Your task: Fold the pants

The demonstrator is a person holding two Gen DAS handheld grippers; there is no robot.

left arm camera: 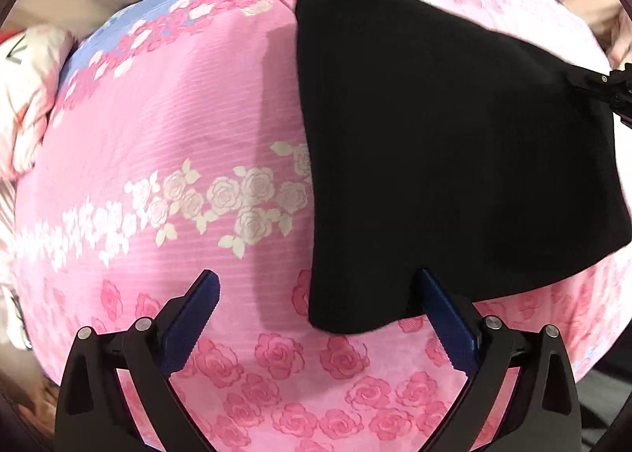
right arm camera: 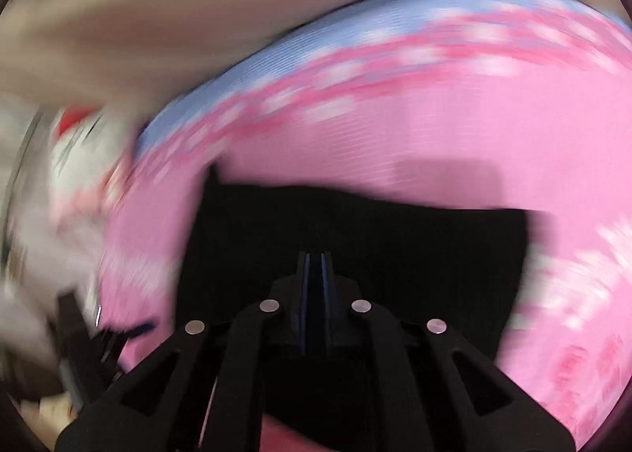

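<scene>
Your left gripper [left arm camera: 316,309] spread wide over the pink bedspread [left arm camera: 189,128], only its view sharp, black pants [left arm camera: 454,159] lying right of centre, near edge just beside one finger, your right gripper [right arm camera: 315,258] pinching pants [right arm camera: 355,238], blurred view, open bedspread [right arm camera: 395,116] beyond

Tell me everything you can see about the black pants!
The pants are plain black, soft-looking cloth, folded into a broad flat shape with no details showing. They lie on a pink rose-patterned sheet. The right gripper is shut on one edge, seen in the left view at the pants' right side. The left gripper is open, its right finger touching or just under the near edge. The right view is blurred.
</scene>
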